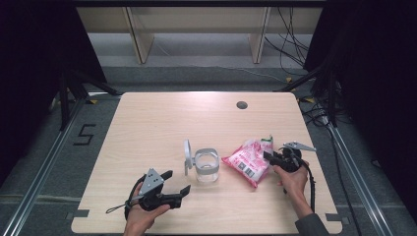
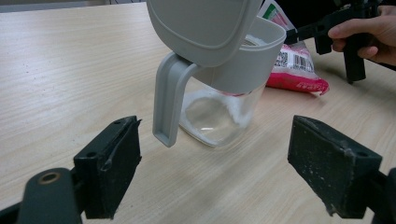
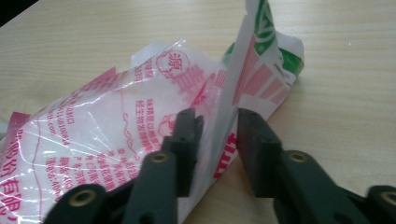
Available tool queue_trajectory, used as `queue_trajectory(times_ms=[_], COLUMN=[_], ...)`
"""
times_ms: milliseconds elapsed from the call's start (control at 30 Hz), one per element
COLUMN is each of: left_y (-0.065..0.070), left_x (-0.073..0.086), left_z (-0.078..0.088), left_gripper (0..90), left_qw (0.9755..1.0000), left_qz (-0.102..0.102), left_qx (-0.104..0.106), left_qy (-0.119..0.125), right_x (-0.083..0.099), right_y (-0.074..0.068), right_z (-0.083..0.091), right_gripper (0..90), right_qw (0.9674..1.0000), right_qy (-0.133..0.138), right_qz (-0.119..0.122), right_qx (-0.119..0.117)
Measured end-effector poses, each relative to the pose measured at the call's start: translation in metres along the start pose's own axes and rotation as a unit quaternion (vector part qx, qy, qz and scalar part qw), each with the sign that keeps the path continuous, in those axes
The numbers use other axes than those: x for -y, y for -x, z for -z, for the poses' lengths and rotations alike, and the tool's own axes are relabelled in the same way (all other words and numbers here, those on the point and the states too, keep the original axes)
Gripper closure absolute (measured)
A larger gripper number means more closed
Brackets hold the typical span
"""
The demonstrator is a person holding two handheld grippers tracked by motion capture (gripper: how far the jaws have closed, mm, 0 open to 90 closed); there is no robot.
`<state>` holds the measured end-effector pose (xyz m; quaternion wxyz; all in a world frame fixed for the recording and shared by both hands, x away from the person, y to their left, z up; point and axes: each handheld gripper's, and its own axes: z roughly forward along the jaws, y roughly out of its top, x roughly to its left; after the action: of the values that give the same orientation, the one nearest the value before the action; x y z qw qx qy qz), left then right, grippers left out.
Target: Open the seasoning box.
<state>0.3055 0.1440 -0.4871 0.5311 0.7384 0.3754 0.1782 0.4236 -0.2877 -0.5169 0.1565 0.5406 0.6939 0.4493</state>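
On the table [image 1: 147, 123], the open jar [image 1: 206, 167] stands mid-front with the pink bag [image 1: 246, 162] just to its right. The right gripper [image 3: 217, 140] has nearly closed on the bag's upright flap; take a firm, deep pinch before lifting. The left gripper [image 2: 212, 163] waits wide open, empty, facing the jar to steady it.

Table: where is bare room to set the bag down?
The table's far half, from the jar back to the grommet hole, is bare, as is the left side. It is crowded near the front: jar, bag and both grippers.
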Motion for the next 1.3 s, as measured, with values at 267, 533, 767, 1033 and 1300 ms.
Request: queue_trajectory(times_ms=[267,533,767,1033,1300], left_y=[0.000,0.000,0.006,0.020,0.034], left_x=[0.000,0.001,-0.001,-0.004,-0.011], left_z=[0.000,-0.001,0.000,-0.002,0.001], left_gripper=[16.6,16.6,17.2,17.2,17.1], left_qw=[1.0000,1.0000,0.9995,0.9997,0.9991], left_qz=[0.000,0.002,0.023,0.000,-0.018], left_qx=[0.001,0.003,0.020,0.024,0.038], left_qy=[0.001,0.001,0.003,-0.006,0.003], right_x=[-0.003,-0.012,-0.017,-0.031,-0.040], right_y=[-0.006,-0.013,-0.018,-0.035,-0.058], right_z=[0.004,0.013,0.020,0.034,0.045], right_gripper=[89.7,90.0,90.0,90.0,90.0], right_qw=[0.9999,0.9988,0.9967,0.9915,0.9868], right_qy=[-0.001,0.023,0.048,0.083,0.100], right_qz=[0.009,0.020,0.034,0.064,0.069], right_qx=[-0.015,-0.039,-0.056,-0.078,-0.107])
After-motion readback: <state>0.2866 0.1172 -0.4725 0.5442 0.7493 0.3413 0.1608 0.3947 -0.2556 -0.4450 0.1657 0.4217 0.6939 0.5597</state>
